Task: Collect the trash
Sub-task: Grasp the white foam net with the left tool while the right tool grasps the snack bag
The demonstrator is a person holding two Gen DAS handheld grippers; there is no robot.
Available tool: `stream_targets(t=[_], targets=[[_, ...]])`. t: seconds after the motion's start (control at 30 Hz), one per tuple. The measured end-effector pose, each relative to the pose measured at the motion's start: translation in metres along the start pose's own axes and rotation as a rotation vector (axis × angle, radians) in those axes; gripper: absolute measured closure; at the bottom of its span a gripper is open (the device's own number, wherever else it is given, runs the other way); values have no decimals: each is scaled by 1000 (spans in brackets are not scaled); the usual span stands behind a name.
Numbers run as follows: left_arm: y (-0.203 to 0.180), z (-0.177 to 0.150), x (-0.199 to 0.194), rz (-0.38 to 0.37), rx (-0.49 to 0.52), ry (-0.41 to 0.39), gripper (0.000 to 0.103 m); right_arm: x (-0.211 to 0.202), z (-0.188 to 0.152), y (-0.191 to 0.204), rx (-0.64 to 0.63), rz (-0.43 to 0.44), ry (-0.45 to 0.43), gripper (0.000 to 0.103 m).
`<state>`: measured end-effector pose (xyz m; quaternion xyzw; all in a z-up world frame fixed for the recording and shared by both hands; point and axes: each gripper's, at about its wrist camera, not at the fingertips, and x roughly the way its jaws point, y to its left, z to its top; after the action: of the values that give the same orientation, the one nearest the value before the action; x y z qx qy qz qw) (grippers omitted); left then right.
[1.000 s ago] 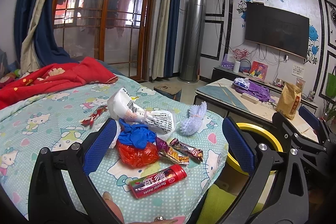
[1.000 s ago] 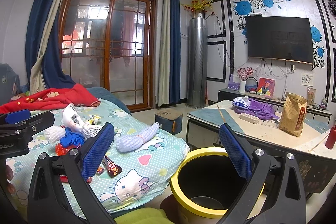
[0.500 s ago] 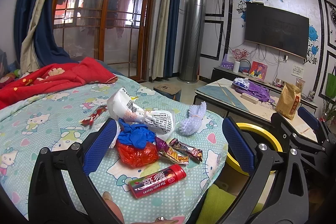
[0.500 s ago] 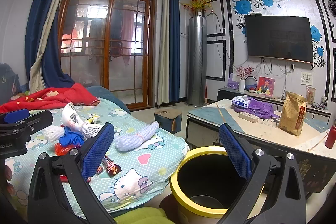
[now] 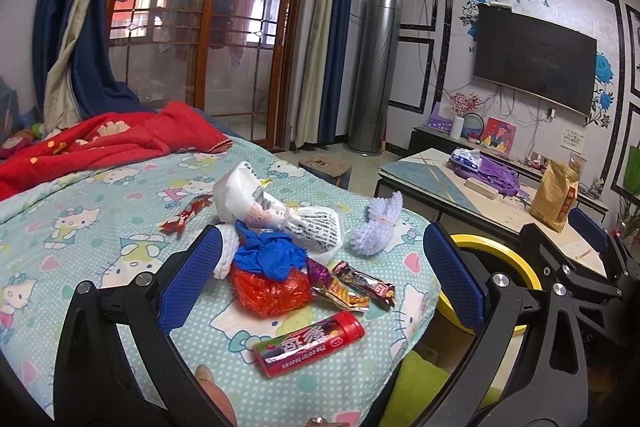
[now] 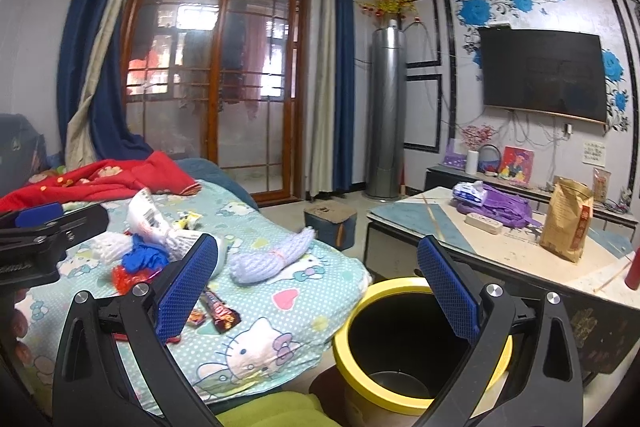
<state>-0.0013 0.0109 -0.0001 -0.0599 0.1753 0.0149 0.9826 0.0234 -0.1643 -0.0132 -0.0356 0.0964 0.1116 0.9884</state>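
Note:
Trash lies on the Hello Kitty bed sheet [image 5: 80,227]: a white printed bag [image 5: 276,211], a blue glove [image 5: 272,255], a red crumpled wrapper [image 5: 272,291], candy bar wrappers [image 5: 362,281], a red candy tube [image 5: 310,343], a small red wrapper [image 5: 186,215] and a pale purple foam net [image 5: 378,227]. My left gripper [image 5: 320,283] is open and empty, just above the pile. My right gripper [image 6: 316,287] is open and empty, over the gap between bed and yellow-rimmed bin [image 6: 420,339]. The bin's rim also shows in the left wrist view [image 5: 500,255].
A red blanket [image 5: 100,143] lies at the far end of the bed. A low table [image 6: 520,247] to the right holds a brown paper bag [image 6: 568,223], a purple cloth and a power strip. A small stool [image 6: 330,223] stands on the floor beyond the bed.

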Motion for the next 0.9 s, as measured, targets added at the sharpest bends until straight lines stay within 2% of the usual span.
stream_targets(t=[0.43, 0.7, 0.9], targets=[[37, 7, 4, 63, -78, 13, 11, 0, 6, 40, -139, 203, 41, 6], [69, 12, 6, 103, -139, 13, 11, 4, 8, 69, -238, 358, 81, 6], [96, 13, 9, 147, -194, 29, 11, 14, 9, 85, -253, 434, 131, 6]])
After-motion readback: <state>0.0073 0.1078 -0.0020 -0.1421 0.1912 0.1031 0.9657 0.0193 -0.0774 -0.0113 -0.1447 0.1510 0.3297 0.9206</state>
